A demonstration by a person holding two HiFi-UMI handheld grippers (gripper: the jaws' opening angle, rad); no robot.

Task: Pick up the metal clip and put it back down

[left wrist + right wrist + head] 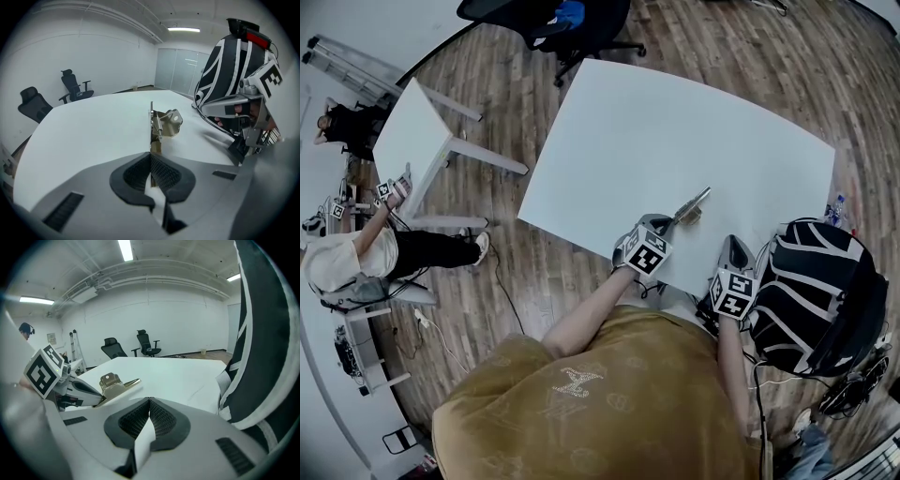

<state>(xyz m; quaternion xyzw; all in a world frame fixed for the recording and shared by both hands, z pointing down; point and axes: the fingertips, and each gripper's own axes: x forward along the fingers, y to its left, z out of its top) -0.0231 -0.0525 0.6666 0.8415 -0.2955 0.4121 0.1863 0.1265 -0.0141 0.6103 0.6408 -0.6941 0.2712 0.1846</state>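
Metal clip (165, 123) is pinched at its near end by the closed fingers of the left gripper (151, 158), with its long axis pointed straight ahead over the worktop (93, 126), while the right gripper (149, 405) is held shut and empty alongside.

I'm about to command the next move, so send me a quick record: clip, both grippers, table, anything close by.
clip: metal clip, near the table's front edge, one end between the left gripper's jaws
left gripper: shut on the clip
right gripper: shut, nothing between its jaws, off to the clip's right
clip lifted: cannot tell
table: white top
close by: black-and-white bag beside the right gripper
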